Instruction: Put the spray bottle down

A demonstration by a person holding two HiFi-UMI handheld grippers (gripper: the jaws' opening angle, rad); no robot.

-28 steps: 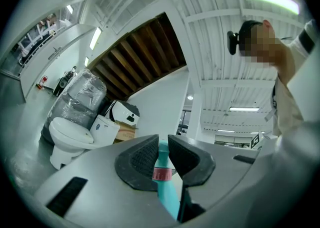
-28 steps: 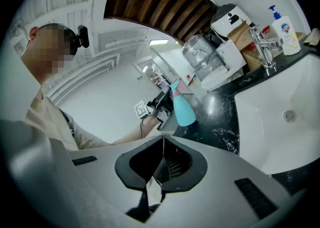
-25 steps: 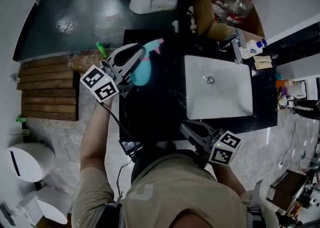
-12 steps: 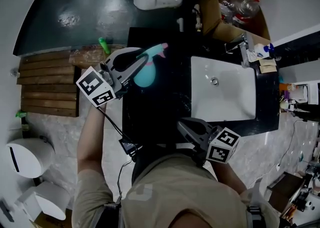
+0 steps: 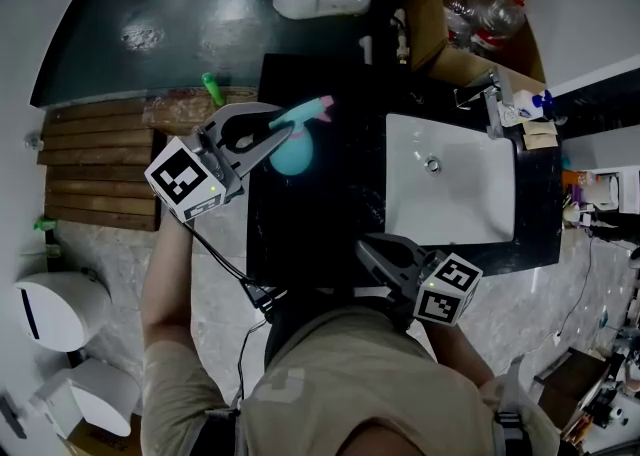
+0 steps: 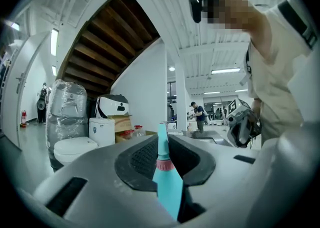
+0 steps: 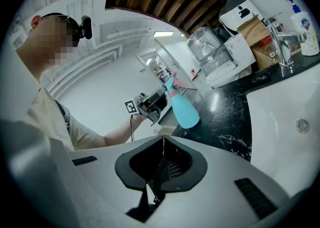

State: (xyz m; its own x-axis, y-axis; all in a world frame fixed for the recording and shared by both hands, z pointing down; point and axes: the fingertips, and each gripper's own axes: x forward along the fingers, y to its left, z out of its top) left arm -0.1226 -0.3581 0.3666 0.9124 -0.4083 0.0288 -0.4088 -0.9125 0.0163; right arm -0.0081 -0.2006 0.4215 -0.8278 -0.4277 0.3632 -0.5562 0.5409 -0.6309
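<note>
Set-down step: left claw (image 5: 283, 125) grips spray bottle (image 5: 291, 152) neck over worktop (image 5: 320, 219) (right claw (image 5: 368, 246) clenched, empty); next, settle base, release.

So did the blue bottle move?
Yes, a little: the bottle in the left tongs has shifted away from the sink, toward the left edge of the counter.

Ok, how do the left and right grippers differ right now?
The left gripper is shut on the teal spray bottle at its neck; the right gripper has its jaws together on nothing. The left gripper is at the black counter's left edge; the right gripper is at its near edge, by the person's body. Each carries a marker cube.
</note>
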